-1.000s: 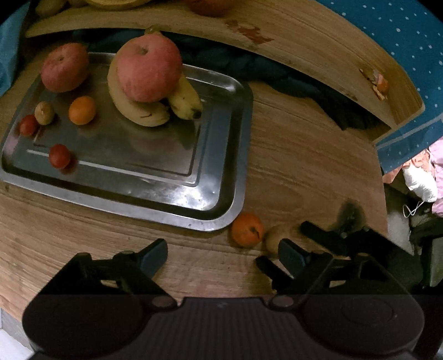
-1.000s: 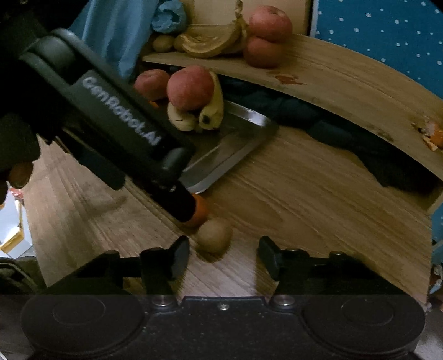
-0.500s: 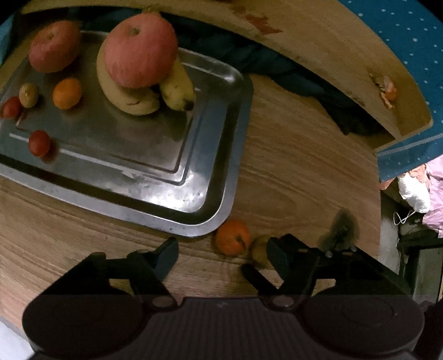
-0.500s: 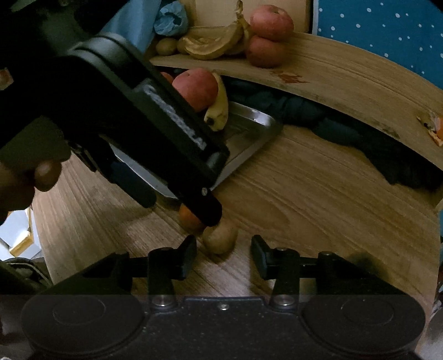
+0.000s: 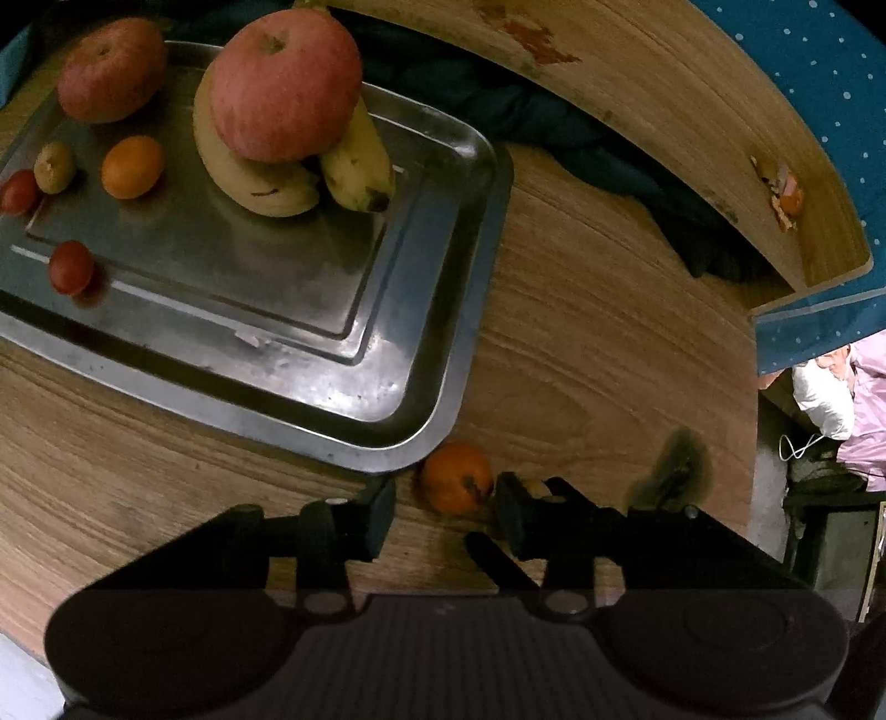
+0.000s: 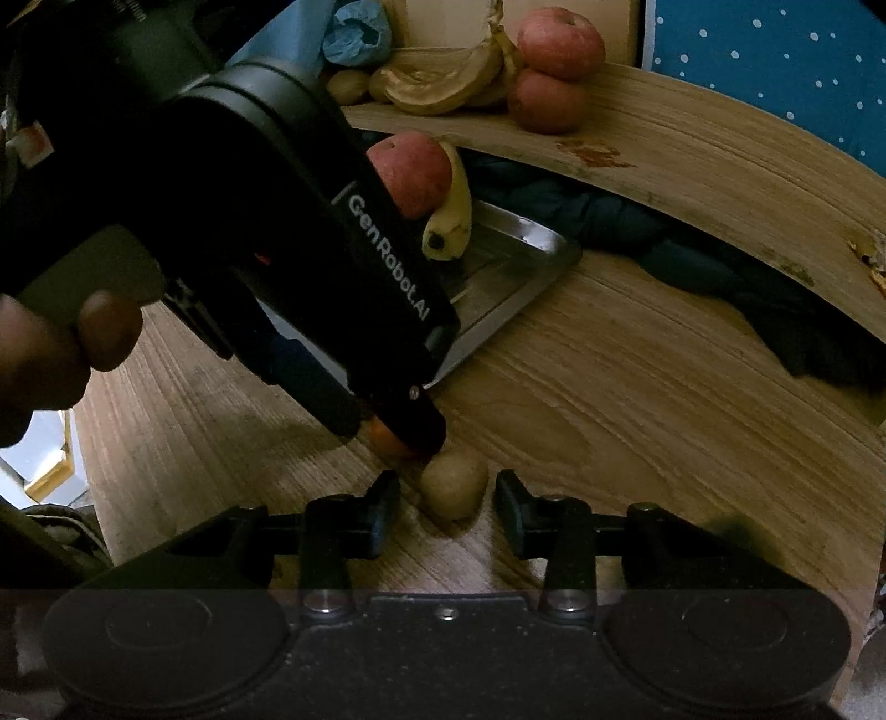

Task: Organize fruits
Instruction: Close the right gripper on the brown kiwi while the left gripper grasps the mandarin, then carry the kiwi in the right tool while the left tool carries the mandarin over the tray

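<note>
While lying on the wooden table point(image 5: 581, 343) off the metal tray's point(image 5: 454, 288) near corner, bracketed: a small orange point(image 5: 455, 485) and a brown kiwi point(image 6: 455, 487).
Spread open around the orange, left gripper point(image 5: 446, 509); gaping beside the kiwi, right gripper point(image 6: 447, 507); neither fruit clamped.

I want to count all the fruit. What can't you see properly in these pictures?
- Left wrist view: the brown fruit is almost fully hidden behind the left hand-held gripper finger.
- Right wrist view: the orange is mostly covered by the left hand-held gripper, which also hides most of the tray.
- Left wrist view: the shelf fruit is cut off by the top edge.
</note>
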Available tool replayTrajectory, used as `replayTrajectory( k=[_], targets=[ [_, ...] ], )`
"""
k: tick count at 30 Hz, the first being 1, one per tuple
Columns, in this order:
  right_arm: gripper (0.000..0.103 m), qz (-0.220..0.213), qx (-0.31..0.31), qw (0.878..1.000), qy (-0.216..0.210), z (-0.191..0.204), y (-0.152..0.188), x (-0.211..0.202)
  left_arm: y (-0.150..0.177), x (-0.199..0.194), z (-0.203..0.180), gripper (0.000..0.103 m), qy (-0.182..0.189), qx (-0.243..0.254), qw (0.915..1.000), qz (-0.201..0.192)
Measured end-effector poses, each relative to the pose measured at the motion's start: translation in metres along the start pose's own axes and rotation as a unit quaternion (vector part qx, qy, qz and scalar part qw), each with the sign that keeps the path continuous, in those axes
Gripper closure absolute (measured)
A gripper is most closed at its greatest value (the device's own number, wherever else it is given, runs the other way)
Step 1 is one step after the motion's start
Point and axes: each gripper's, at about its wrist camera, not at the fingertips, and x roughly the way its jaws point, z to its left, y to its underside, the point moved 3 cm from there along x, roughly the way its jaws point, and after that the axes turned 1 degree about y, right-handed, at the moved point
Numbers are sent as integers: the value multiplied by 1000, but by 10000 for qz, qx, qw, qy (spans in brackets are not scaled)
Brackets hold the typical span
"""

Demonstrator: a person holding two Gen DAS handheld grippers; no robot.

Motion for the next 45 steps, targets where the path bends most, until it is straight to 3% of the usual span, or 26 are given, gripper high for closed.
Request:
replayTrajectory(
  k=[11, 14, 23, 31, 45],
  targets=[
    [71, -45, 121, 9999, 8, -1, -1, 2, 0, 3, -5, 71, 39, 166, 9998, 73],
    [76, -43, 181, 9998, 37, -1, 0, 1, 0, 3, -3, 72, 99, 155, 9998, 74],
    [76, -15, 356, 9994, 46, 4, 3, -2, 1, 0, 9, 73, 177, 199, 9994, 208],
    [76, 60, 601, 9981, 112, 16, 2, 0, 4, -14, 44, 73, 116, 129, 9994, 311],
    [76, 204, 643, 9977, -75, 74, -19, 16, -6, -47, 101, 73, 45, 238, 9995, 217]
  ],
)
